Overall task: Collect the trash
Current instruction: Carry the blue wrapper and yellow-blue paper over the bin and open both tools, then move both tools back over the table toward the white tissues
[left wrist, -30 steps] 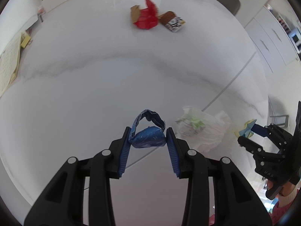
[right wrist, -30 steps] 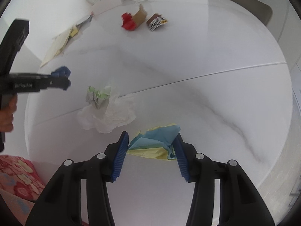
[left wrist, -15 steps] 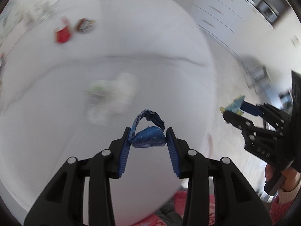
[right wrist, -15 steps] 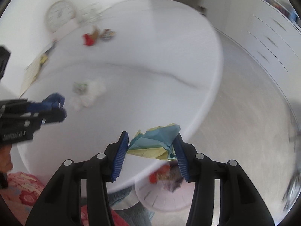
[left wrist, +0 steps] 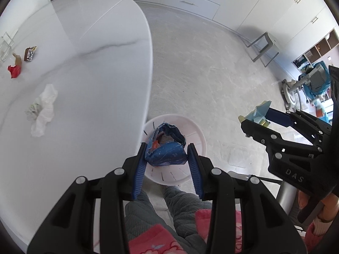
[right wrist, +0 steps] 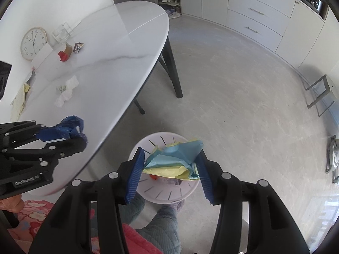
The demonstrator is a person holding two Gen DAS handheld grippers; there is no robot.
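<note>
Blue wrapper [left wrist: 167, 148] clamped crosswise in left tool [left wrist: 167, 154], right tool [right wrist: 171, 165] gripping paper wad [right wrist: 173, 160], both above bin [right wrist: 148, 192].

bin [right wrist: 186, 192] contents mostly hidden by held paper [right wrist: 173, 160]; glass container [left wrist: 5, 46] cut off.

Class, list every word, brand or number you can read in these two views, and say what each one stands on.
"DAS": on the black body of the right gripper, left wrist view.
"GenRobot.AI": on the body of the left gripper, right wrist view.
Wall clock: numerals too small to read.
Black-and-white snack wrapper: print too blurred to read.
</note>
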